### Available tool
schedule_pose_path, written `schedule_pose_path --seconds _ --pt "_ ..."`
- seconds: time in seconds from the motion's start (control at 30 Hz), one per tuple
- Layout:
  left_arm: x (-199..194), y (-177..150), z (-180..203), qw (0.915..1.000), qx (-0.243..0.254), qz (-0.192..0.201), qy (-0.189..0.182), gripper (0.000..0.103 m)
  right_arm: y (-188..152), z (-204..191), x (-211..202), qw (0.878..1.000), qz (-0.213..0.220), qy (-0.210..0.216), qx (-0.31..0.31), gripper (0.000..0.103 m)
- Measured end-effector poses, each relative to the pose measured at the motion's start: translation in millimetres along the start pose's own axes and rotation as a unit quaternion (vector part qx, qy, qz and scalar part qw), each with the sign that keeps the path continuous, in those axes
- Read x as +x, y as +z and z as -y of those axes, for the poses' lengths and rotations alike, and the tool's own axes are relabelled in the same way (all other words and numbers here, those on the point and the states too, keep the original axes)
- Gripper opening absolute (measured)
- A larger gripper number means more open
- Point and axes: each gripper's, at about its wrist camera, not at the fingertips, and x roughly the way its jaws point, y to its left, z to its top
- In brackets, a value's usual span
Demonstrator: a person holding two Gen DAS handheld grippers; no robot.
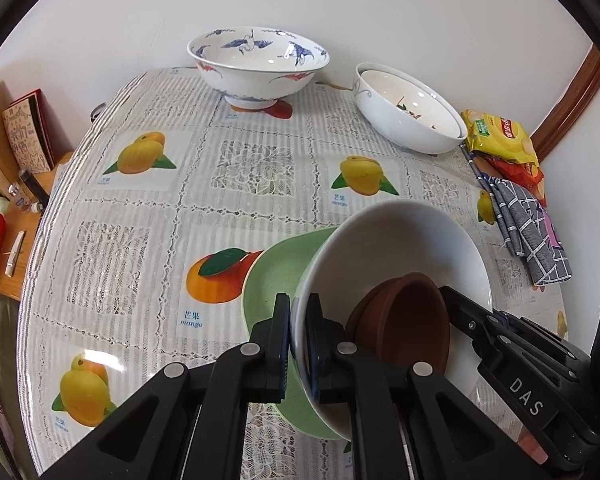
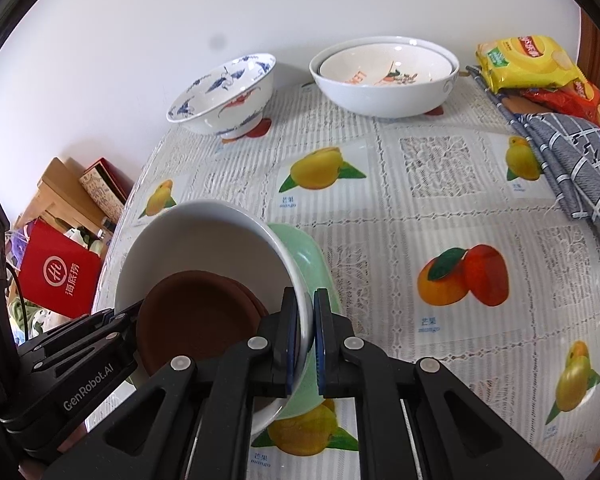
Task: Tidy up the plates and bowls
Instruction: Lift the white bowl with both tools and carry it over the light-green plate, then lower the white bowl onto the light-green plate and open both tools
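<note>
A white bowl (image 1: 400, 240) (image 2: 204, 236) with small brown dishes (image 1: 404, 324) (image 2: 196, 316) inside rests over a green plate (image 1: 276, 280) (image 2: 312, 256). My left gripper (image 1: 298, 312) is shut on the white bowl's left rim. My right gripper (image 2: 306, 308) is shut on its right rim; it also shows in the left wrist view (image 1: 456, 304). A blue-and-white crane bowl (image 1: 258, 62) (image 2: 224, 94) stands at the back. Two nested white bowls (image 1: 408, 110) (image 2: 384, 76) stand at the back right.
The table (image 1: 244, 168) (image 2: 432, 184) has a fruit-print lace cloth. Snack bags (image 1: 500, 136) (image 2: 528, 64) and a grey checked cloth (image 1: 532, 232) (image 2: 572, 168) lie at the right edge. A wooden shelf with books and a red box (image 2: 60, 276) stands left of the table.
</note>
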Motion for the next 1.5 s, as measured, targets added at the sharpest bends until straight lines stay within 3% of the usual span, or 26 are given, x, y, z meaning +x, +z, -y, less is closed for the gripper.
schedule_pose_path --seconds 0.67,0.9,1.23,1.4,1.5 --pt "25 4 -14 0.9994 -0.021 -0.02 -0.018 0.01 7 3 28 1.0 -0.021 0.009 -0.001 0.01" --pt "20 1 -10 0.9999 -0.005 -0.016 0.0 0.015 6 1 25 1.0 -0.016 0.001 -0.015 0.012" --pt "-10 -5 -15 0.9999 -0.016 -0.001 0.007 0.023 -5 1 -2 1.0 0.0 0.003 -0.024 0.016" --pt "-34 -16 -9 0.9997 -0.014 0.017 0.006 0.032 -14 2 -26 1.0 0.011 0.003 -0.028 0.016" --pt "-49 -24 0 0.9995 -0.007 0.03 0.002 0.04 -23 5 -47 0.999 0.026 -0.005 -0.032 0.022"
